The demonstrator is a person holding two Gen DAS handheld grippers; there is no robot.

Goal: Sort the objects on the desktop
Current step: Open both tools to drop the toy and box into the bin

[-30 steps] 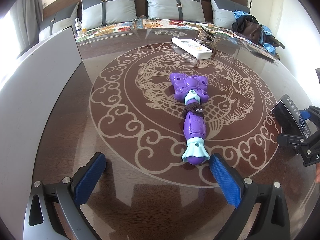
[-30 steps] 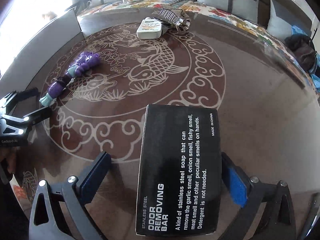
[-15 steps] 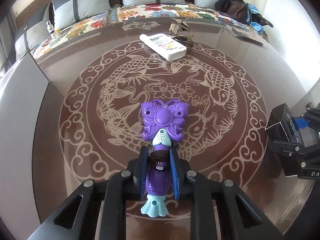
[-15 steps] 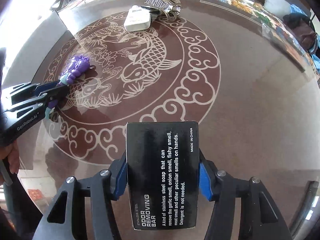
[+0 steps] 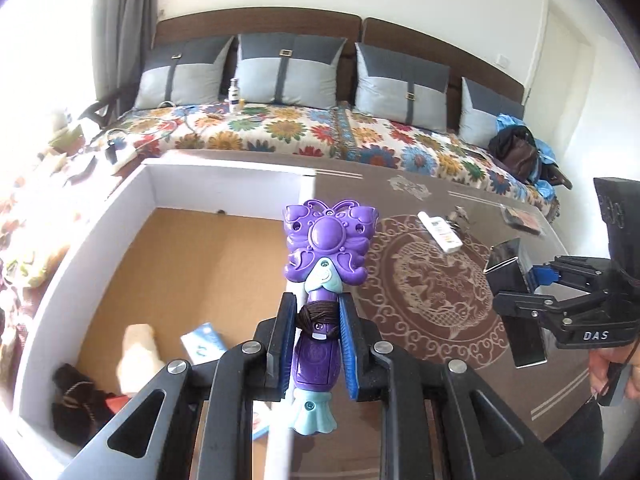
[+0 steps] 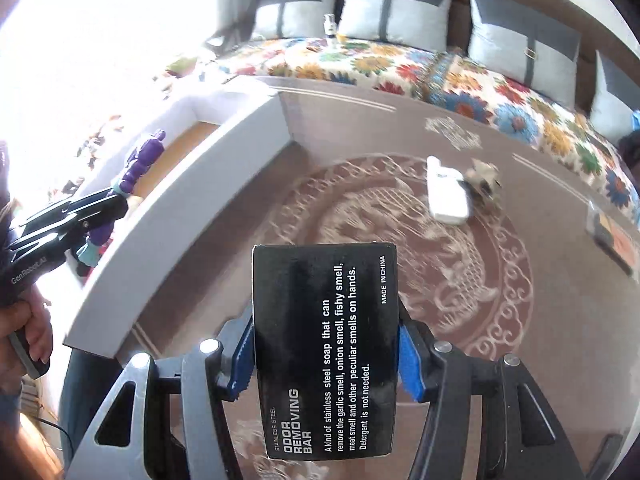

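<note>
My left gripper [image 5: 316, 340] is shut on a purple butterfly wand toy [image 5: 326, 240] and holds it in the air over the right wall of a white storage box [image 5: 92, 224]. The toy also shows in the right wrist view [image 6: 138, 164] over that box [image 6: 180, 216]. My right gripper [image 6: 325, 354] is shut on a black odor removing bar box [image 6: 325, 344], lifted above the brown patterned table [image 6: 520, 320]. The right gripper appears in the left wrist view [image 5: 568, 300], to the right of the toy.
The box has a cork-coloured floor holding a cream plush [image 5: 136, 356], a dark bundle [image 5: 76, 404] and a blue-white packet [image 5: 204, 342]. A white bottle [image 6: 446, 194] and a metal clip [image 6: 486, 176] lie on the far table. A flowered sofa [image 5: 320, 128] runs behind.
Both grippers closed on their objects and lifted them off the table. My left gripper carried the toy left, over the white box. The right one rose with the black box.
</note>
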